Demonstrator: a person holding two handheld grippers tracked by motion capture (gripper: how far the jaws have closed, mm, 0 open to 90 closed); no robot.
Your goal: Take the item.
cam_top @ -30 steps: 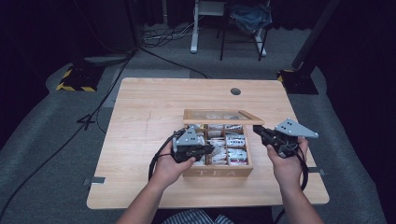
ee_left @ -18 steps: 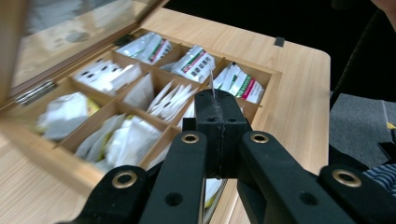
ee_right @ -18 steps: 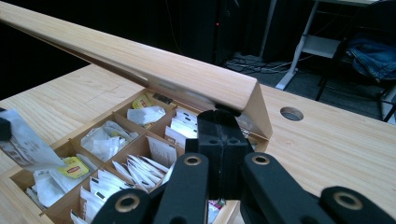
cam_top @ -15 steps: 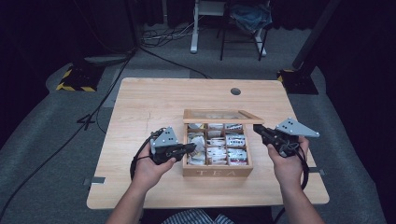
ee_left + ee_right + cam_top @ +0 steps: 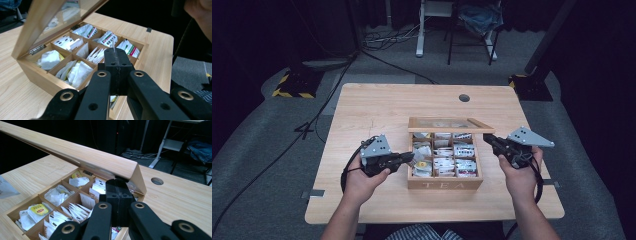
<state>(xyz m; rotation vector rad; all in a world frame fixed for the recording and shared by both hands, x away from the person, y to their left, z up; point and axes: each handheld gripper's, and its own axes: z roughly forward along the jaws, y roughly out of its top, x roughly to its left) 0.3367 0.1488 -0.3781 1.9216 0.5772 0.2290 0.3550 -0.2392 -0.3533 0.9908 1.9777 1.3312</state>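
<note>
Taking stock: we judge the job to be lifting one tea bag out of the tea box (image 5: 444, 184), and we put it at about the halfway mark.
Box: it sits on the table (image 5: 387, 105) a little toward 5 o'clock from the table's middle, with its lid (image 5: 447, 125) raised at the 12 o'clock edge and its compartments full of sachets.
Done: we count the lid as open and a bag as picked.
Left fingers: the left gripper (image 5: 409, 157) hovers just beside the box at its 9 o'clock wall, and its fingers are closed on a thin white sliver that we take for the tea bag (image 5: 113, 44), seen edge-on at the tips.
Bag's place: it is off the compartments and above the box's 9 o'clock rim, not yet over bare table.
Right fingers: the right gripper (image 5: 487, 141) waits at the box's 3 o'clock side near the lid's corner, its fingers pressed together on nothing; we cannot tell whether they touch the lid.
Left to do: we expect the bag to be carried clear toward 9 o'clock and laid on the table.
After that: we think the lid may need lowering, and the right gripper is well placed for it.
</note>
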